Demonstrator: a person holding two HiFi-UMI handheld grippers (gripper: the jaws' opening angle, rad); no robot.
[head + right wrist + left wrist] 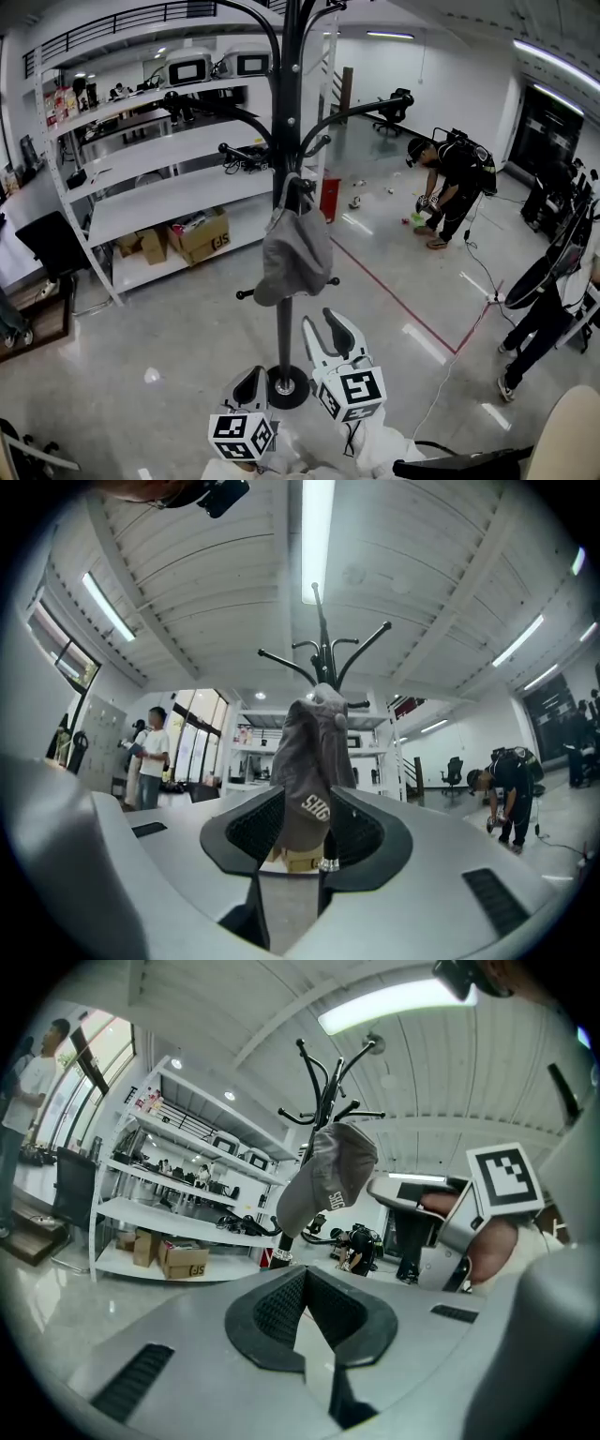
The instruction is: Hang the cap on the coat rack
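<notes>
Right gripper view: cap (314, 761) hangs on rack (319, 658) beyond open right tool (307, 801).

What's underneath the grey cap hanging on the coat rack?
Below the cap the coat rack's pole runs down to its round base. The stretch of pole behind the cap is hidden.

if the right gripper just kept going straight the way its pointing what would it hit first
Most likely the grey cap: it hangs on the coat rack, framed between the open jaws of the right gripper in that gripper's view. The gap to it is unclear.
</notes>
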